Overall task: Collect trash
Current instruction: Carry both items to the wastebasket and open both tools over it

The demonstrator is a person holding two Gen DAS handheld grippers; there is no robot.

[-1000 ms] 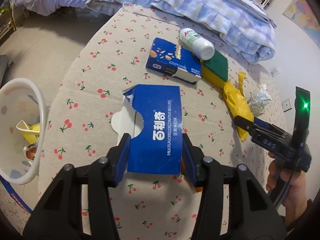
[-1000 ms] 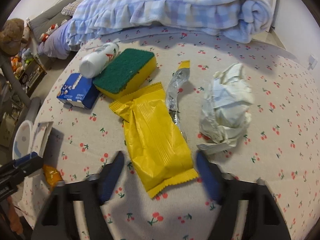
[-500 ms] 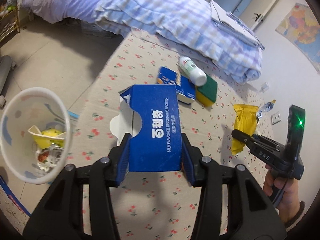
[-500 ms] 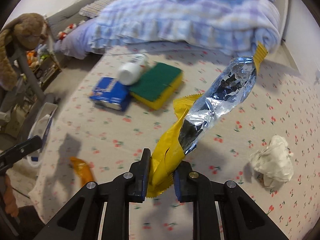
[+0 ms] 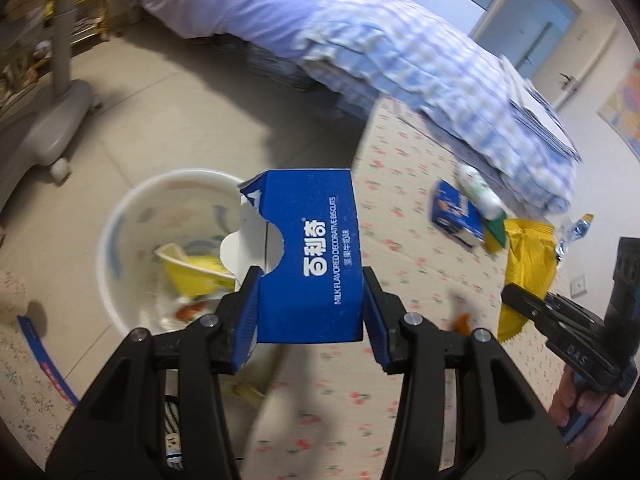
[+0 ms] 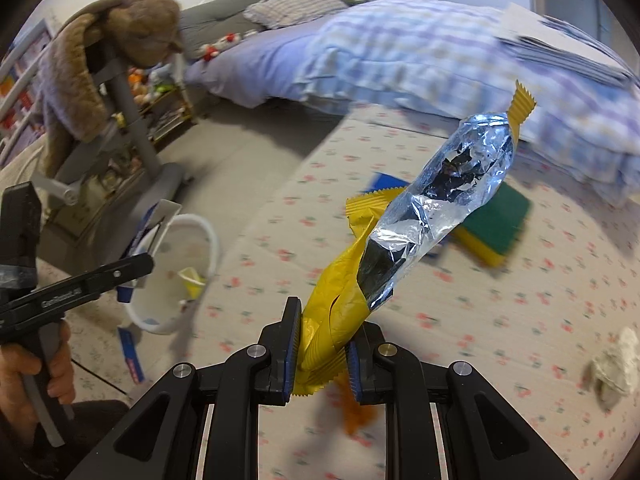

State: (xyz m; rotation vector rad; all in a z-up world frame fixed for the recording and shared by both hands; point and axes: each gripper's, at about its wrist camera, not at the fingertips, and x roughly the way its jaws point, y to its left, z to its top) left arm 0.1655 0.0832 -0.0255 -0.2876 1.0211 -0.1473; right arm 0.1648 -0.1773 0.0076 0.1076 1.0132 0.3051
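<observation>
Left tongs (image 5: 310, 312) clamped on the blue box (image 5: 310, 256), about half open around it, box held in the air near the white bin (image 5: 120, 216); bin already has scraps in it. Right tongs (image 6: 322, 356) pinched nearly fully closed on the yellow wrapper (image 6: 332, 320), its foil end sticking up, lifted off the counter (image 6: 520, 300). Left on the counter: sponge (image 6: 500, 228), bottle (image 5: 478, 190), second blue box (image 5: 456, 214), crumpled paper (image 6: 616, 368).
</observation>
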